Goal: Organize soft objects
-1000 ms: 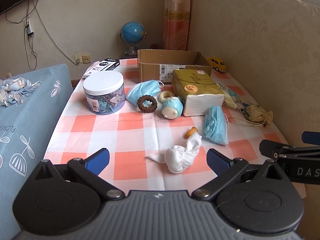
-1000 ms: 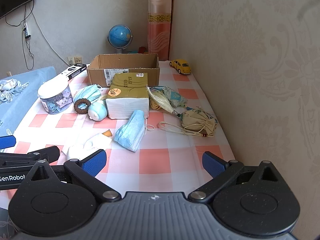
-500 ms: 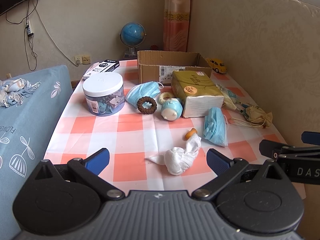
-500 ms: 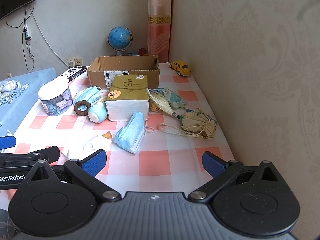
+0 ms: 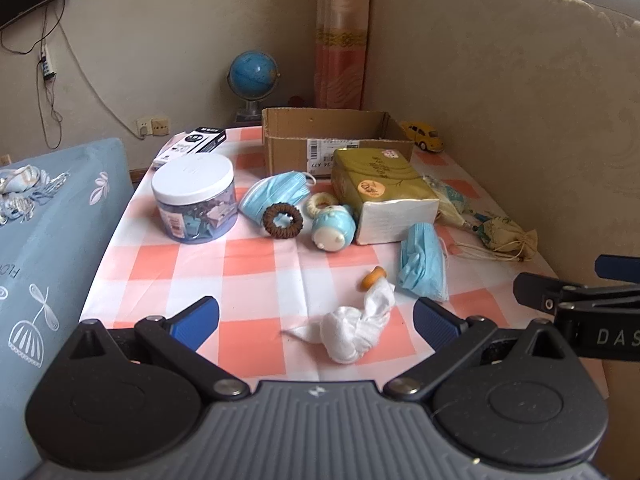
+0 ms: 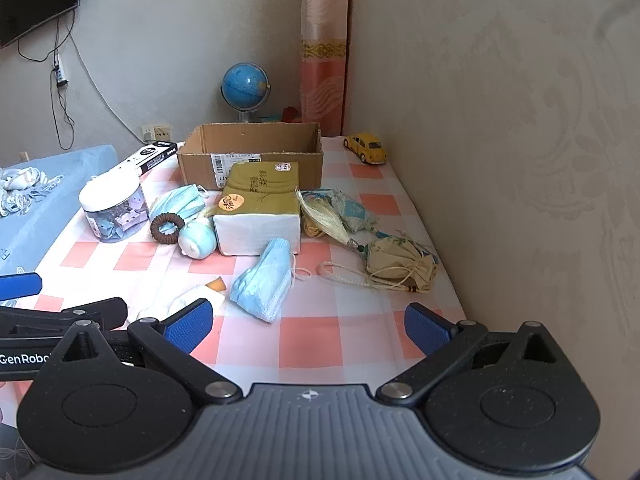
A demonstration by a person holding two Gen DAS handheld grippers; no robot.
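Note:
A white balled cloth (image 5: 352, 334) lies on the checked tablecloth just ahead of my open, empty left gripper (image 5: 316, 318). A blue face mask (image 5: 423, 266) lies right of it, and another (image 5: 276, 194) by the brown ring (image 5: 283, 220). A tissue pack (image 5: 386, 196) sits mid-table before an open cardboard box (image 5: 332, 140). My right gripper (image 6: 306, 326) is open and empty, the near mask (image 6: 266, 280) just ahead of it. A cloth drawstring pouch (image 6: 400, 264) and tasselled sachets (image 6: 340, 212) lie at the right.
A clear jar with white lid (image 5: 194, 200), a pale blue ceramic figure (image 5: 333, 232), a small orange piece (image 5: 372, 276), a yellow toy car (image 6: 366, 148), a black-white carton (image 5: 192, 146) and a globe (image 5: 253, 76) stand around. A wall (image 6: 520, 140) runs along the right; a blue bed (image 5: 48, 232) is left.
Both grippers have drawn back slightly from the table; the objects look a little farther away. Nothing on the table has moved.

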